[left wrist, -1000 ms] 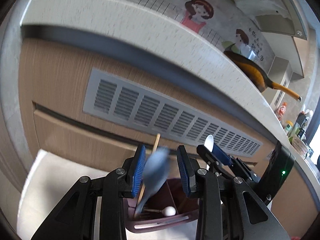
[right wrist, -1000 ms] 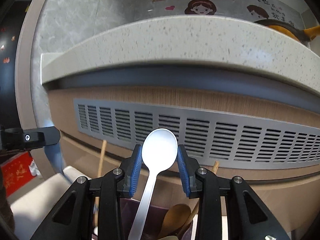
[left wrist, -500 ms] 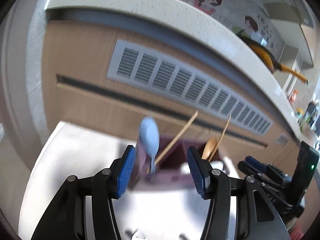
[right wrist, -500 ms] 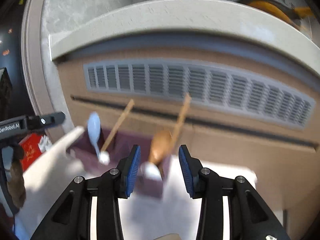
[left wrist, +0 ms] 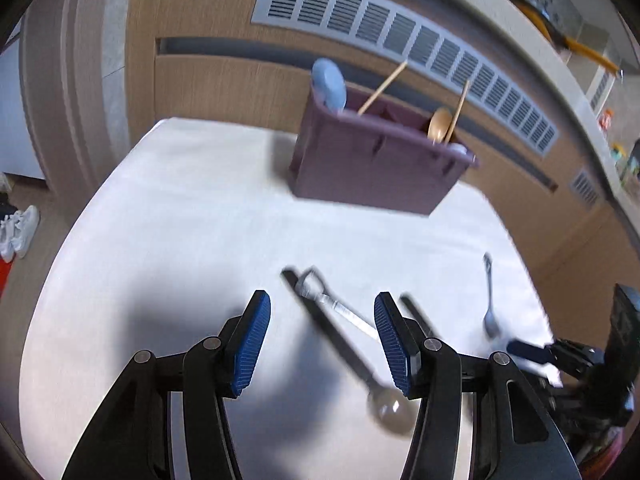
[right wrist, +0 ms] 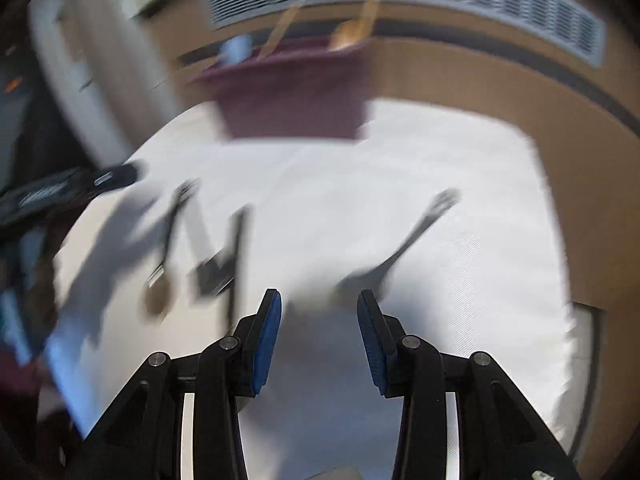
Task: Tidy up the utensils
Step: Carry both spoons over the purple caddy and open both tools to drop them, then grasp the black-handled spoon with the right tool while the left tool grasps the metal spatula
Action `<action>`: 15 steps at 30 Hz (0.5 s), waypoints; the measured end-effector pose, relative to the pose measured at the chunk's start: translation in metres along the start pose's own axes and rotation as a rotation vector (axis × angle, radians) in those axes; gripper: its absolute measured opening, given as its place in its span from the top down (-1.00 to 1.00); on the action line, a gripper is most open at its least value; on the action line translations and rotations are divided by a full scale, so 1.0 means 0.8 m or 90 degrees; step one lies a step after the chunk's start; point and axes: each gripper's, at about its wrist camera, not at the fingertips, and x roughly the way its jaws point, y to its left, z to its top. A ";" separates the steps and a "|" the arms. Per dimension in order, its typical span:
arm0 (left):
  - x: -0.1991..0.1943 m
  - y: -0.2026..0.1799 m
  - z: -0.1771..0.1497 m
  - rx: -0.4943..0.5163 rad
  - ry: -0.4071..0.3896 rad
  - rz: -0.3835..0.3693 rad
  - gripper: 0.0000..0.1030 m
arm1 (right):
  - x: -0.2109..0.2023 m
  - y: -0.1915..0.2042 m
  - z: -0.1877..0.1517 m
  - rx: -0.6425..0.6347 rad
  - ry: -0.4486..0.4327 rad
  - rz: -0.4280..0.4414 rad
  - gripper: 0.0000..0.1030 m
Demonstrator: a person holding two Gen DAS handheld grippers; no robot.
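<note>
A purple utensil holder (left wrist: 376,156) stands at the far side of the white table (left wrist: 180,216). It holds a blue spoon (left wrist: 329,85), a wooden chopstick (left wrist: 382,88) and a wooden spoon (left wrist: 440,128). It also shows blurred in the right wrist view (right wrist: 296,100). My left gripper (left wrist: 322,340) is open and empty above a metal spoon (left wrist: 356,344) and a metal utensil with a ring end (left wrist: 336,304). A small metal spoon (left wrist: 489,296) lies to the right. My right gripper (right wrist: 319,334) is open and empty, just short of a dark utensil (right wrist: 404,240).
A wooden cabinet front with a grey vent grille (left wrist: 400,36) rises behind the table under a stone counter. More dark utensils (right wrist: 224,256) lie left of my right gripper. The right gripper's body (left wrist: 592,364) shows at the right edge of the left wrist view.
Both grippers have let go of their spoons into the holder and pulled back and down over the table. Both now stand open and empty above loose utensils.
</note>
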 end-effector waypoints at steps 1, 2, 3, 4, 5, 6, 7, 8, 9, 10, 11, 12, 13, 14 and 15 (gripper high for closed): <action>0.000 0.000 -0.004 0.002 0.003 0.005 -0.07 | 0.002 0.011 -0.007 -0.020 0.008 0.014 0.27; 0.000 0.000 -0.008 0.004 0.006 0.008 -0.07 | 0.005 0.025 -0.013 -0.051 0.015 0.021 0.27; 0.001 0.001 -0.010 0.003 0.009 0.009 -0.07 | 0.007 0.032 -0.012 -0.066 0.017 0.019 0.27; 0.003 0.001 -0.012 -0.001 0.014 0.010 -0.07 | 0.012 0.040 -0.012 -0.083 0.017 0.007 0.28; 0.006 0.002 -0.013 -0.006 0.019 0.009 -0.07 | 0.017 0.045 -0.008 -0.090 0.014 -0.002 0.31; 0.008 0.003 -0.014 -0.011 0.025 0.008 -0.07 | 0.022 0.049 -0.005 -0.092 0.011 -0.007 0.34; 0.010 0.005 -0.015 -0.016 0.030 0.008 -0.07 | 0.028 0.051 0.001 -0.092 0.012 -0.013 0.40; 0.011 0.006 -0.016 -0.019 0.035 0.010 -0.07 | 0.033 0.052 0.004 -0.092 0.014 -0.021 0.42; 0.012 0.006 -0.017 -0.020 0.040 0.011 -0.07 | 0.039 0.054 0.009 -0.092 0.016 -0.031 0.43; 0.013 0.007 -0.017 -0.020 0.045 0.011 -0.07 | 0.043 0.055 0.012 -0.094 0.017 -0.037 0.46; 0.014 0.007 -0.018 -0.020 0.049 0.012 -0.07 | 0.047 0.057 0.015 -0.100 0.016 -0.047 0.51; 0.015 0.007 -0.018 -0.019 0.053 0.014 -0.07 | 0.048 0.058 0.018 -0.107 0.013 -0.057 0.58; 0.015 0.007 -0.018 -0.017 0.054 0.016 -0.07 | 0.047 0.058 0.017 -0.111 0.010 -0.066 0.77; 0.016 0.006 -0.018 -0.015 0.055 0.017 -0.07 | 0.046 0.055 0.018 -0.110 0.006 -0.075 0.79; 0.016 0.006 -0.019 -0.012 0.056 0.017 -0.07 | 0.046 0.048 0.021 -0.098 0.003 -0.082 0.79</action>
